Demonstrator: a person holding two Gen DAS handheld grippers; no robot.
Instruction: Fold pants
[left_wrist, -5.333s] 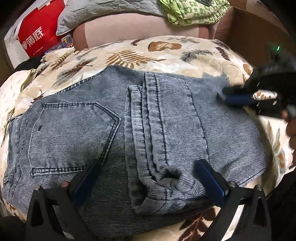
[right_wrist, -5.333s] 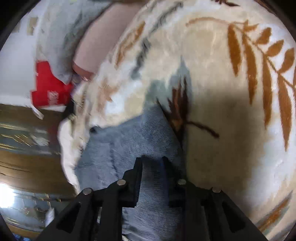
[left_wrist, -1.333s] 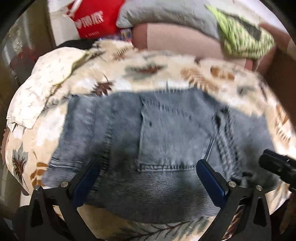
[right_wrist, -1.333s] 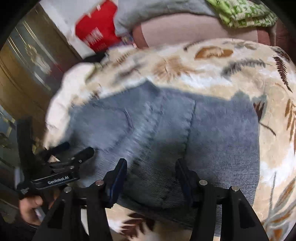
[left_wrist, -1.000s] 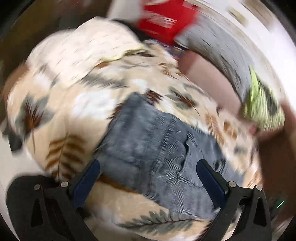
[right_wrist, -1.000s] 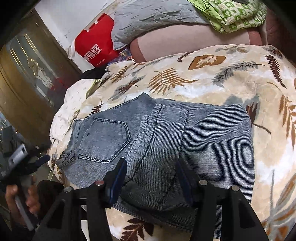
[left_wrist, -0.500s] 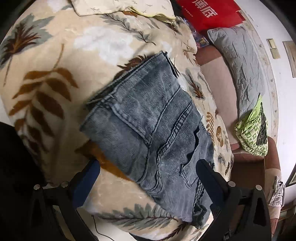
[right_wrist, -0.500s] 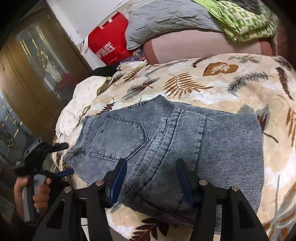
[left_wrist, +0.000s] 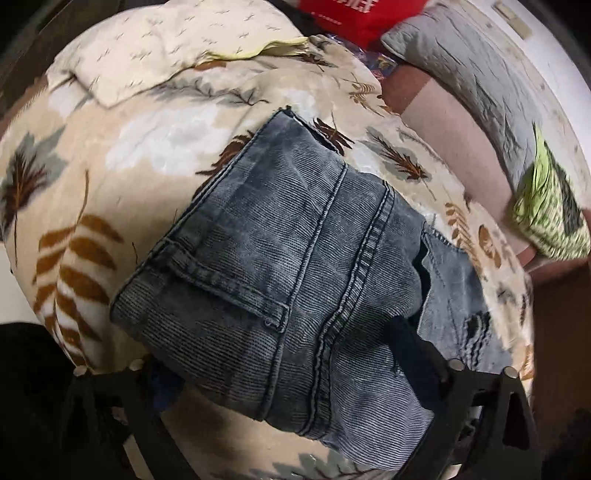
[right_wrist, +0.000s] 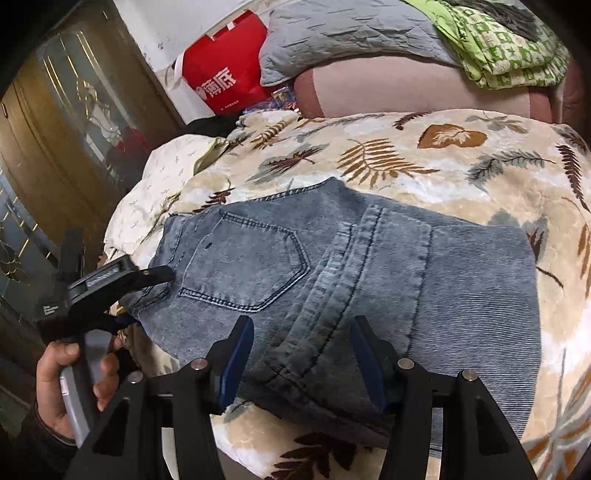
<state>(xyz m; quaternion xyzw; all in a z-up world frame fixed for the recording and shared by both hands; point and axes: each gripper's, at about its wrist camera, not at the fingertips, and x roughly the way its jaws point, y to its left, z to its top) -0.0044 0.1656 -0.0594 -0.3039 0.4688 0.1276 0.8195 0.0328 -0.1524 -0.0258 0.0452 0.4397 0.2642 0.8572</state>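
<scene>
Grey-blue jeans (right_wrist: 369, 266) lie folded on a leaf-print blanket (right_wrist: 388, 155), back pocket up. In the left wrist view the jeans (left_wrist: 295, 266) fill the middle, waistband nearest. My left gripper (left_wrist: 280, 354) is open with its fingers straddling the waistband end; one finger lies above the cloth and the other below it. It also shows in the right wrist view (right_wrist: 155, 291), held by a hand at the jeans' left edge. My right gripper (right_wrist: 301, 354) is open and empty, hovering over the jeans' near edge.
A red bag (right_wrist: 221, 77), a grey quilted pillow (right_wrist: 343, 33) and a green patterned cloth (right_wrist: 502, 44) lie at the back on a pink sofa (right_wrist: 406, 92). A cream sheet (left_wrist: 166, 48) lies beyond the blanket. A wooden cabinet (right_wrist: 55, 147) stands at the left.
My left gripper has swung round to the waistband end of the jeans and closed in, its fingers now around the cloth edge. My right gripper has drawn back slightly and stays open.
</scene>
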